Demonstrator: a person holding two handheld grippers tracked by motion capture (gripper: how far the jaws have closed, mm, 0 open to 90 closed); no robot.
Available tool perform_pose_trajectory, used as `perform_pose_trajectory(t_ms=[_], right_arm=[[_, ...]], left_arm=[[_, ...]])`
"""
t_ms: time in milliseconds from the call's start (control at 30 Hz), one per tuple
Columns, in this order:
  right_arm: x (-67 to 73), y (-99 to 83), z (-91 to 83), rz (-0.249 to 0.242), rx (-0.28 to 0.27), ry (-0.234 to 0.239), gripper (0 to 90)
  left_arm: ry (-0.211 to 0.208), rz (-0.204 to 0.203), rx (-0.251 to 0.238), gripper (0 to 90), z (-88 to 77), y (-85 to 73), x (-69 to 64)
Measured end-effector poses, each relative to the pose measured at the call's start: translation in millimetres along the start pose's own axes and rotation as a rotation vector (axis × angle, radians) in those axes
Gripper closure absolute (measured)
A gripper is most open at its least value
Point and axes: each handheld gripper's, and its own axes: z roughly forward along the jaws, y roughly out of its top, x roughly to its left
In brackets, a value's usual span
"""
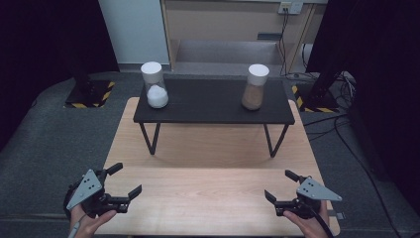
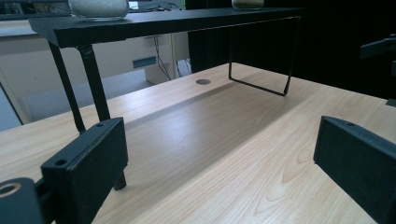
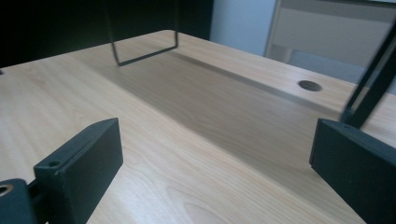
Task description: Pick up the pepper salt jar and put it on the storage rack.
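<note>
Two clear jars with white lids stand on a black raised shelf (image 1: 213, 101): the left jar (image 1: 154, 85) holds white grains, the right jar (image 1: 255, 87) holds tan grains. My left gripper (image 1: 128, 179) is held low over the wooden table (image 1: 213, 148) at its near left corner, jaws wide apart and empty. My right gripper (image 1: 280, 185) hovers at the near right corner, also open and empty. In the left gripper view the white-filled jar's base (image 2: 99, 9) rests on the shelf (image 2: 154, 23) above, and my left gripper (image 2: 219, 158) frames bare wood. My right gripper (image 3: 215, 158) frames bare tabletop too.
The shelf stands on thin black wire legs (image 1: 150, 139) across the table's far half. A round cable hole (image 3: 309, 86) sits in the tabletop under it. Grey carpet (image 1: 49, 134) surrounds the table, with black stands (image 1: 89, 91) and cables (image 1: 341, 124) at the back corners.
</note>
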Motion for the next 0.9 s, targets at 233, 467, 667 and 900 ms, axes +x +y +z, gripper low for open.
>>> perform_pose_trajectory(t_ms=[233,467,667,900], right_arm=[[-3.6,-5.3,-9.2,0.028,-0.021,-0.05,3.2],[-7.9,-8.5,-11.7,0.038,-0.029,-0.069,3.3],[-9.0,-8.7,-10.4,0.038,-0.027,-0.063,3.4],[-9.1,-9.0,-10.5,0.042,-0.027,-0.063,3.5]], left_arm=[[0.018,-0.011,-0.011,2.0,-2.2,-1.5,1.4],[0.025,-0.016,-0.012,2.0,-2.0,-2.0,3.2],[0.032,-0.024,-0.015,2.0,-2.8,-2.9,4.4],[0.03,-0.022,-0.016,2.0,-2.8,-2.8,4.1]])
